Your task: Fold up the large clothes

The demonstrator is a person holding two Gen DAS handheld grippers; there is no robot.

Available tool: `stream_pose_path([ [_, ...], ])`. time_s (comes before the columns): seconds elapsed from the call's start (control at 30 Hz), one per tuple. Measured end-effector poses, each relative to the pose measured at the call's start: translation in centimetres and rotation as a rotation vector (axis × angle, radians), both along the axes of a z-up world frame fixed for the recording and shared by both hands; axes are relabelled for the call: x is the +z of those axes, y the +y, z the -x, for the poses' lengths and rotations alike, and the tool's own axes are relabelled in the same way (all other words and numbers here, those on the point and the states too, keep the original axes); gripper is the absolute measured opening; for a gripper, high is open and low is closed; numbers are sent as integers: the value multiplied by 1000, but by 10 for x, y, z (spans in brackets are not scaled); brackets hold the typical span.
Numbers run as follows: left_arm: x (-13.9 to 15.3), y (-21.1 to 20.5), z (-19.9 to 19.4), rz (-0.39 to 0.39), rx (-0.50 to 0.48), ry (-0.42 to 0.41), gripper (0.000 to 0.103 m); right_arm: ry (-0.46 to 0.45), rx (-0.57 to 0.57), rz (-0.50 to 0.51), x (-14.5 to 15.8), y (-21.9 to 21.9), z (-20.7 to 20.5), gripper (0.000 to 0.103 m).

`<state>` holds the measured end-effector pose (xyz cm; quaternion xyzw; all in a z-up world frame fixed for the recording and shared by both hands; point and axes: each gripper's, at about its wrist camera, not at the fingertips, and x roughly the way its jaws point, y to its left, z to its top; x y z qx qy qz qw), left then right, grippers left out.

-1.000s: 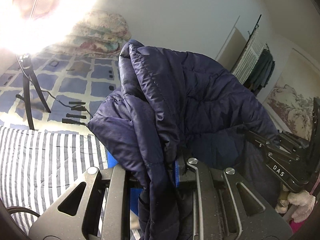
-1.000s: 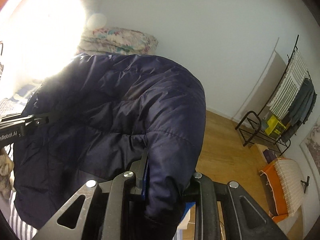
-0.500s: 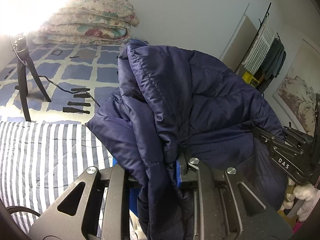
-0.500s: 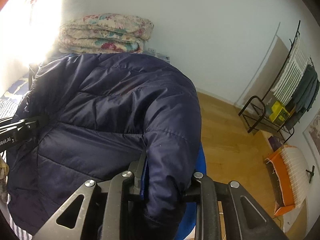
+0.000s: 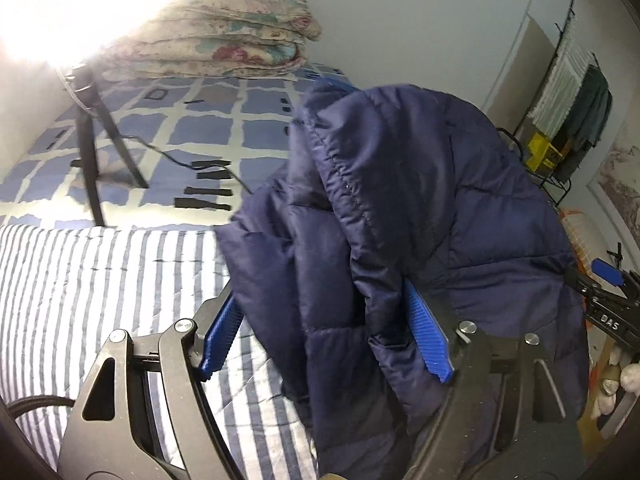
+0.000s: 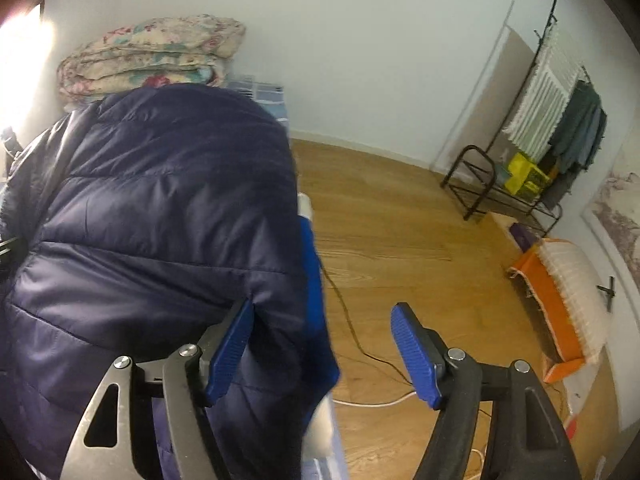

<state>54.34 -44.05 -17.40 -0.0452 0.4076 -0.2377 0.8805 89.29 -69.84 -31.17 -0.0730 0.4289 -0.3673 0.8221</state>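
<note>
A navy quilted puffer jacket (image 5: 400,220) hangs bunched over the striped bedding (image 5: 92,280). My left gripper (image 5: 326,336) is open; the jacket's folded edge still drapes between its blue pads (image 5: 426,340). The jacket also fills the left of the right wrist view (image 6: 152,232). My right gripper (image 6: 320,348) is open, its left pad (image 6: 228,352) against the jacket's edge and its right pad free over the floor. The right gripper also shows at the left wrist view's right edge (image 5: 612,312).
A checked blue bedspread (image 5: 208,136) holds a black tripod (image 5: 92,140), a cable and folded floral quilts (image 5: 224,40). To the right lie wood floor (image 6: 400,240) with cables, a drying rack (image 6: 552,112) and an orange basket (image 6: 560,304).
Both grippers have gone from shut on the jacket to open. The jacket has sunk lower, and both cameras now tilt further down.
</note>
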Motion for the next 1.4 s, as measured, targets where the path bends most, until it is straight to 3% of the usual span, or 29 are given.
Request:
stream_pose_path([
  [0.23,37,21,40,-55,-7,-98,79,-88,0,-3,35,19,22,69],
  [0.33,60,36,62,-34,-14,-117,79,-118,18,-13,54,38,32,70],
  [0.67,167,101,160,15,-12,-276,78,-201,119,-21,133,137,81,70],
  [0.87,217,152,227,47,1,-343,78,-251,163,-19,177,199,120,70],
  [1.1,242,209,305,62,13,-389,78,-300,176,-36,202,265,171,70],
  [1.4,234,258,386,46,-16,-414,78,-340,197,-70,182,337,229,73],
])
